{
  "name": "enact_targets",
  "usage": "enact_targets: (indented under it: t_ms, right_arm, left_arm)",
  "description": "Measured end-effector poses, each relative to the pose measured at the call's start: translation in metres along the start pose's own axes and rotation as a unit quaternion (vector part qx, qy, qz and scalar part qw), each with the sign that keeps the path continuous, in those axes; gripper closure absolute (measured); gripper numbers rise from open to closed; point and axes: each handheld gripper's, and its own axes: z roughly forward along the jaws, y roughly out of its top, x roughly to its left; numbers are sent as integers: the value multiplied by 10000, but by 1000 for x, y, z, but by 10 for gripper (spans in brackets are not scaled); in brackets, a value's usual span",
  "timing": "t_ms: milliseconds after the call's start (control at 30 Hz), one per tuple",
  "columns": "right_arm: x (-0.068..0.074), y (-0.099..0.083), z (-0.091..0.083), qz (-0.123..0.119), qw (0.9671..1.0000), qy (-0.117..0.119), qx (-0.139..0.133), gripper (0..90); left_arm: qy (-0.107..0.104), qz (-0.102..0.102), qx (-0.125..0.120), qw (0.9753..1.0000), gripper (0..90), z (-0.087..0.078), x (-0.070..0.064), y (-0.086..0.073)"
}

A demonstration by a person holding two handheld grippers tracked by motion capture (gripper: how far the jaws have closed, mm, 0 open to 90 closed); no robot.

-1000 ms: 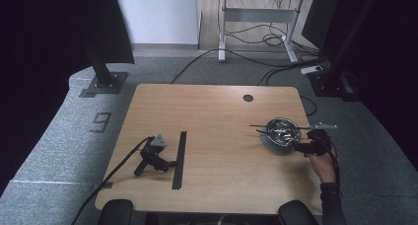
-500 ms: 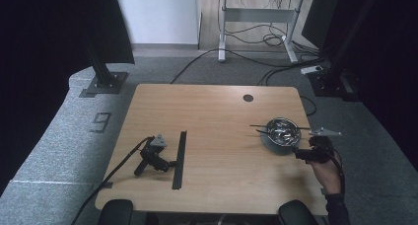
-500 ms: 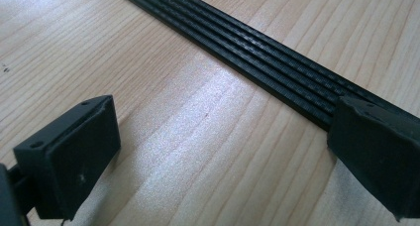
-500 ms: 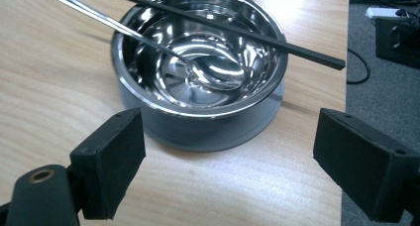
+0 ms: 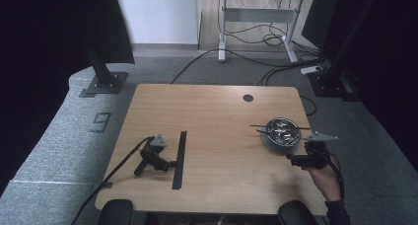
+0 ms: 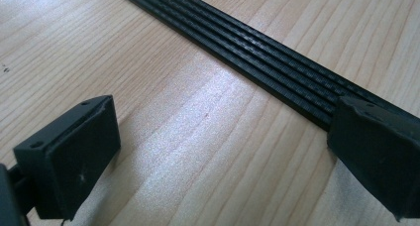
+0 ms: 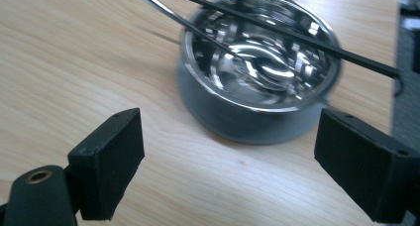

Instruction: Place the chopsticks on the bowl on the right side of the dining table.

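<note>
— What has been shifted since the earlier frame?

— Backwards and toward the table's near edge, the right gripper (image 5: 296, 160) has been drawn from the steel bowl (image 5: 281, 131); its jaws are spread wide, nothing pinched.

— And the work?

— Barely begun, it is judged: the bowl, with two black chopsticks (image 7: 277, 28) laid across its rim, is left ungrasped.

— The left gripper (image 5: 166, 163)?

— Laid on the table unheld, jaws spread, one jaw touching the black strip (image 5: 179, 158).

— The hand (image 5: 326, 178)?

— Held low, gripper pointed leftward.

A: Wooden table (image 5: 217, 121). Lying on it?
B: Metal bowl (image 7: 257, 72) ahead of the right gripper's (image 5: 291, 158) spread jaws, two black sticks (image 7: 297, 35) across its rim. Black ribbed strip (image 6: 257, 57) ahead of the left gripper's (image 5: 170, 163) jaws, that gripper lying on the wood.
</note>
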Motion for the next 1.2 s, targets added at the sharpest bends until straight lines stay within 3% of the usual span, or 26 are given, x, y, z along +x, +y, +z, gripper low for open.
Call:
enact_targets:
  t_ms: [267, 733, 1033, 1200]
  right_arm:
    - [23, 12, 3, -278, 9988, 393, -84, 100]
    - [63, 32, 26, -772, 9938, 800, 61, 65]
    - [81, 44, 47, -972, 9902, 994, 122, 27]
    - [90, 50, 58, -963, 9888, 1132, 131, 26]
  left_arm:
    - [-2, 12, -1, 10000, 0, 0, 0, 0]
    - [1, 14, 3, 10000, 0, 0, 0, 0]
    - [2, 7, 2, 10000, 0, 0, 0, 0]
    - [-1, 8, 0, 10000, 0, 0, 0, 0]
